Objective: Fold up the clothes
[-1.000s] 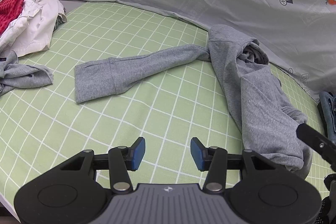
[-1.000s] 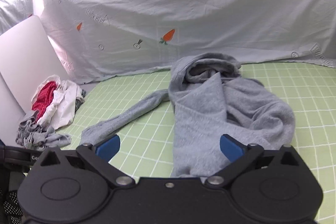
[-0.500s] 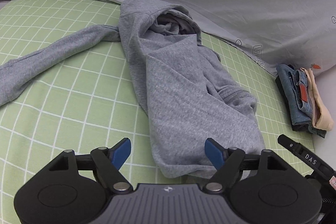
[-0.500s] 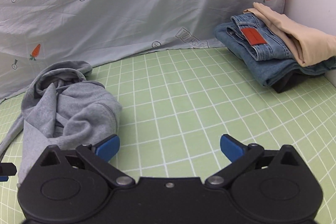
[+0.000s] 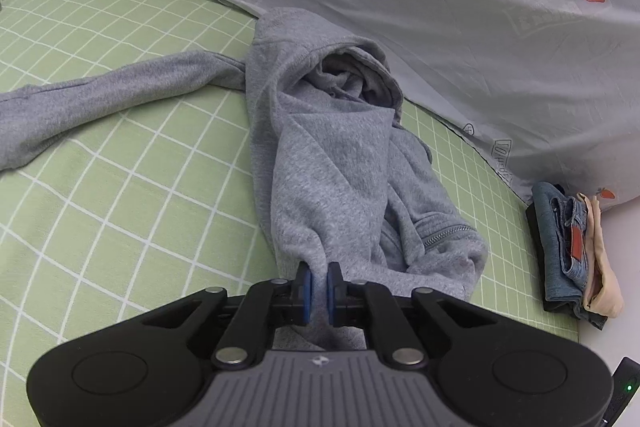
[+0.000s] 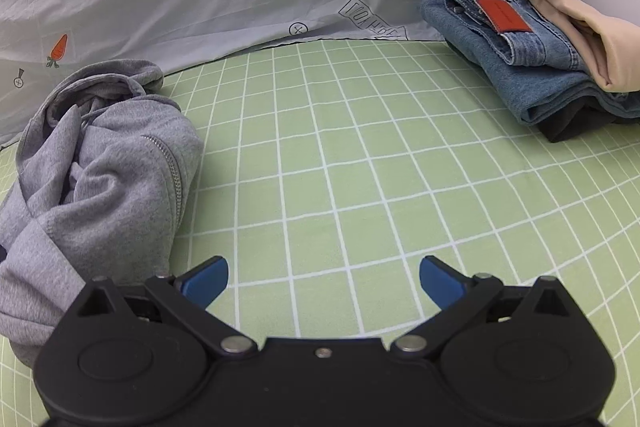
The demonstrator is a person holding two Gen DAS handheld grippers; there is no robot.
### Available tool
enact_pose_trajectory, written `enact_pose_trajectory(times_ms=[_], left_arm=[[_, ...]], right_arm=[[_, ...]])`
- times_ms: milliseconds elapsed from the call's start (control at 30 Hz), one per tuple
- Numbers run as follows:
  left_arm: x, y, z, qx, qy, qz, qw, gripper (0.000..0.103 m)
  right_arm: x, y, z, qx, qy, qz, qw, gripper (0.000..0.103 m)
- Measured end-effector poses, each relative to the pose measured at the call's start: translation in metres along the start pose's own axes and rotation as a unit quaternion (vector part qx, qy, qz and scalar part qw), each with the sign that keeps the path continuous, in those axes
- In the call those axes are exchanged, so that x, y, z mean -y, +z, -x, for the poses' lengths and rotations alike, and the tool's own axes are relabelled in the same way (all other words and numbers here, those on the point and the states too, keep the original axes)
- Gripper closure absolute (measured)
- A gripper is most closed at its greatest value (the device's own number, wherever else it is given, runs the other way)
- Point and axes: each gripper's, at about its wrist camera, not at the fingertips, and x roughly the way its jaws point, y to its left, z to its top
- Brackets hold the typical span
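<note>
A grey zip hoodie (image 5: 336, 163) lies crumpled on the green checked sheet (image 5: 120, 211), one sleeve stretched out to the left. My left gripper (image 5: 318, 287) is shut on the hoodie's near hem edge, with cloth pinched between the blue pads. In the right wrist view the hoodie (image 6: 104, 179) lies bunched at the left with its zipper showing. My right gripper (image 6: 323, 277) is open and empty, low over bare sheet to the right of the hoodie.
A stack of folded clothes, jeans (image 6: 516, 47) under a beige garment (image 6: 576, 27), sits at the far right; it also shows in the left wrist view (image 5: 568, 247). A pale carrot-print sheet (image 5: 440, 7) hangs along the back. The green sheet (image 6: 360, 167) lies between hoodie and stack.
My left gripper moved in to the hoodie's near hem and shut on it. My right gripper swung right off the hoodie and now hovers open over bare sheet.
</note>
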Motion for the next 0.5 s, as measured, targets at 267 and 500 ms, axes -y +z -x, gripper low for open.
enact_pose_trajectory(times_ms=[267,500], left_arm=[[-0.095,0.034,0.089,0.130,0.146,0.078,0.9776,0.099],[-0.143,0.053,0.104,0.172,0.282,0.073,0.9409,0.091]], right_arm=[[-0.023,-0.004,0.003,0.005,0.001,0.002,1.000,0.000],[-0.053,-0.007,0.007,0.005,0.017,0.038,0.999,0.000]])
